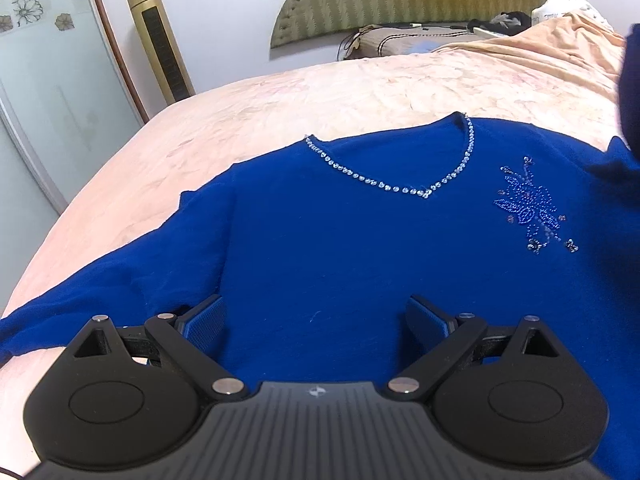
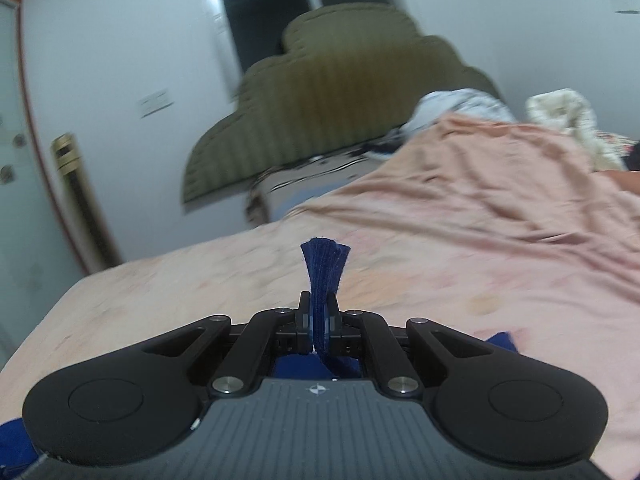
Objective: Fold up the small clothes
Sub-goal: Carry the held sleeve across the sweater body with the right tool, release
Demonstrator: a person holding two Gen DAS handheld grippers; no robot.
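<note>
A royal-blue sweater [image 1: 340, 248] lies front-up on the bed, with a rhinestone V-neck [image 1: 424, 190] and a beaded flower [image 1: 528, 208] on its chest. My left gripper [image 1: 316, 320] hovers open over the sweater's lower body, nothing between its blue pads. One sleeve [image 1: 120, 276] trails off to the left. In the right wrist view my right gripper [image 2: 319, 312] is shut on a pinched fold of the sweater's blue cloth [image 2: 325, 268], which sticks up past the fingertips. That view is blurred. A dark blue mass [image 1: 630, 92] at the right edge of the left wrist view is out of focus.
The bed has a peach floral cover [image 1: 320, 96] and an orange blanket [image 2: 500, 200] bunched to the right. An olive padded headboard [image 2: 340, 88] and pillows [image 1: 396, 40] lie at the far end. A gold tower fan [image 1: 158, 40] and a glass door [image 1: 40, 80] stand left.
</note>
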